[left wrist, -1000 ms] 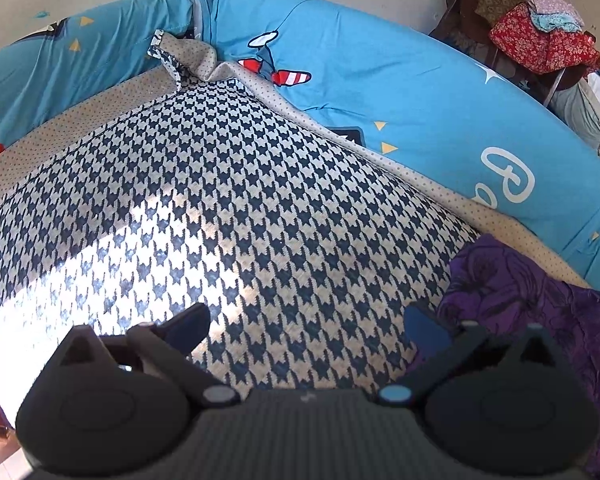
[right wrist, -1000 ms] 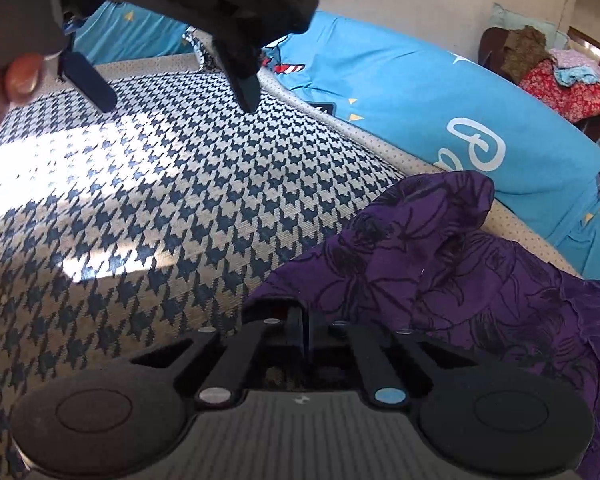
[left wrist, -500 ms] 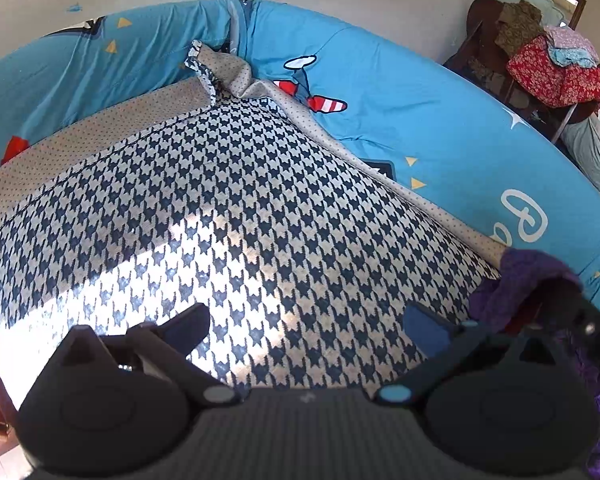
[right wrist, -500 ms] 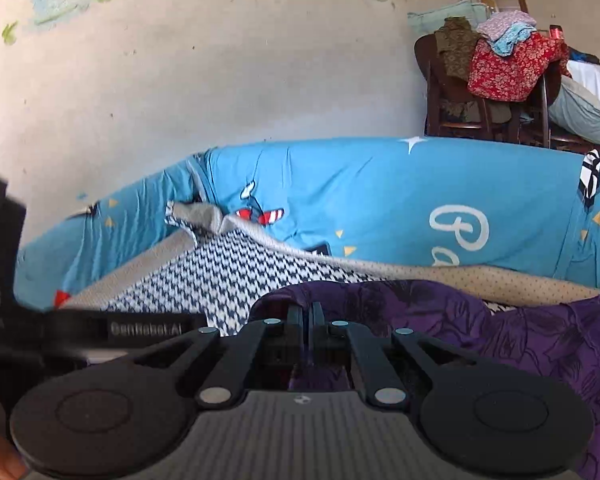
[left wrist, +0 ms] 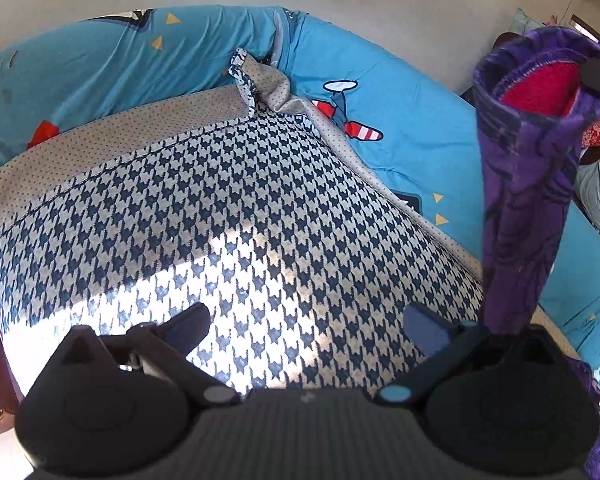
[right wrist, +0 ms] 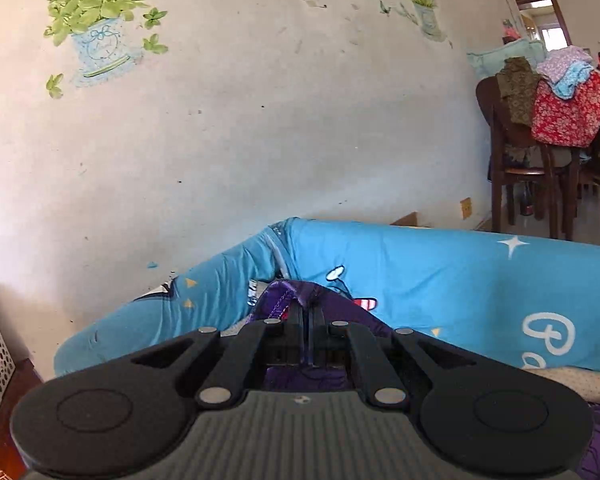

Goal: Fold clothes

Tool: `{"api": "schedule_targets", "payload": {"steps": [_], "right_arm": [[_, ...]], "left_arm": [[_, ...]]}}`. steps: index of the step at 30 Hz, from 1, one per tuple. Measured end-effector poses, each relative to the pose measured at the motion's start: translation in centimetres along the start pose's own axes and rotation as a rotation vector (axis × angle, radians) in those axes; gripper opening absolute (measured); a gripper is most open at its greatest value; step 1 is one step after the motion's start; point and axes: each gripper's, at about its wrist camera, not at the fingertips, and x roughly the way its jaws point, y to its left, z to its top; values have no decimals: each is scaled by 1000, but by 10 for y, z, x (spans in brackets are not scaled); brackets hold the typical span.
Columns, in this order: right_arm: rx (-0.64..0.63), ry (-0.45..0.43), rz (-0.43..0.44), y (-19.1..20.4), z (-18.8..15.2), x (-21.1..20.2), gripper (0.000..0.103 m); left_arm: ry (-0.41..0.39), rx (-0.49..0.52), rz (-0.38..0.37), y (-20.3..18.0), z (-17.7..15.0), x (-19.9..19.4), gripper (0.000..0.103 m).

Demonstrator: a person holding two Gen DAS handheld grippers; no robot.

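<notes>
While clamping the purple garment (left wrist: 516, 208) to let it hang, right hand-held gripper (right wrist: 306, 316) is holding high; left hand-held gripper (left wrist: 304, 320) is hovering wide, empty, over the bed (left wrist: 220, 208).

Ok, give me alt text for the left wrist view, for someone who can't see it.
The left gripper, jaws open and empty, hovers over a houndstooth blanket. At right a purple garment hangs lifted, with a blue cartoon-print sheet behind.

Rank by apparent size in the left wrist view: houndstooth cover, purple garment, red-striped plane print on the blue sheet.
1. houndstooth cover: fills most of the frame.
2. purple garment: a tall hanging strip on the right; it is nearer the camera, so it looks inflated.
3. plane print: by far the smallest.
</notes>
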Motion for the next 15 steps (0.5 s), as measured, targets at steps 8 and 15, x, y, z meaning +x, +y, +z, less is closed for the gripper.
{"api": "schedule_targets", "payload": {"steps": [8,15], "right_arm": [[-24,32,85,53,14,48,5],[-28,46,81,59,0,53,34]], "left_arm": [[-35,-75,72,27,11,-5,103],[-24,-41,77,21,10,-2,103]]}}
